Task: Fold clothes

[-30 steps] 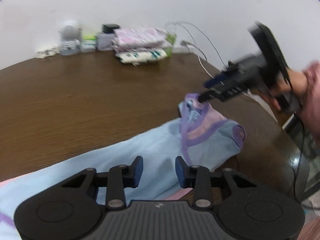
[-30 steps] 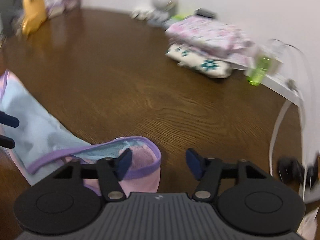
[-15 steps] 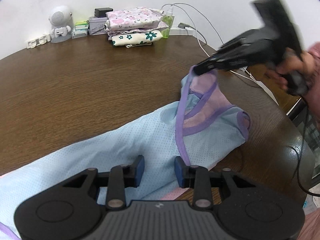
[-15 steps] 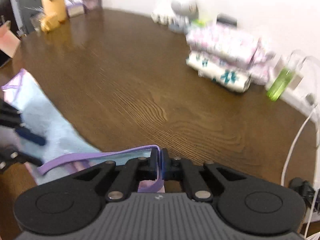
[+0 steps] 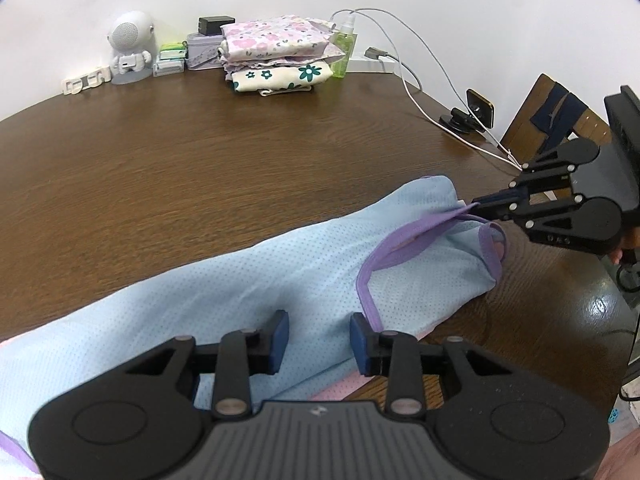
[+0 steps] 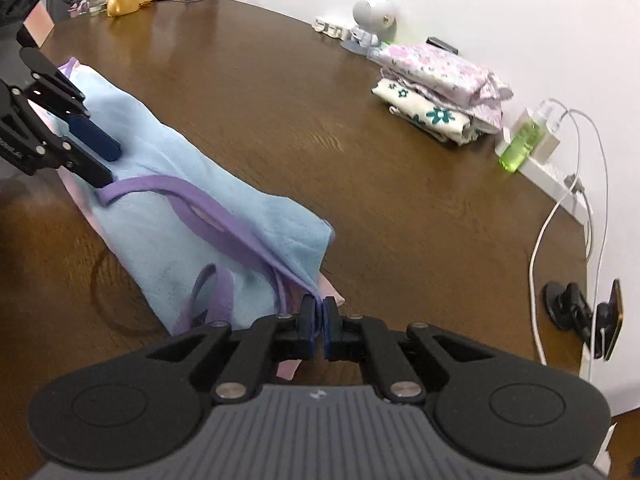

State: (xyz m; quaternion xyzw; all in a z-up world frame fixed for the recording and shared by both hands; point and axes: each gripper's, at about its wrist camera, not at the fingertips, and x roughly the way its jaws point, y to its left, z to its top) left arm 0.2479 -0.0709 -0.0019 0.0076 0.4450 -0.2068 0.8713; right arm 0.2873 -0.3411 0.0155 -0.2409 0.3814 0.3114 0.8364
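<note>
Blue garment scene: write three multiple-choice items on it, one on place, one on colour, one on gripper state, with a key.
1. Where does the folded stack of floral clothes sit?
A. at the far table edge by the wall
B. under the blue garment
C. on the chair

2. What colour is the trim on the light blue garment?
A. yellow
B. purple
C. black

3. How do the grippers stand?
A. both open
B. left shut, right open
C. left open, right shut on the trim

Key: 1 A, it lies beside the green spray bottle near the wall. 2 B, the binding is purple. 3 C, the left gripper shows a wide gap; the right gripper pinches cloth.
</note>
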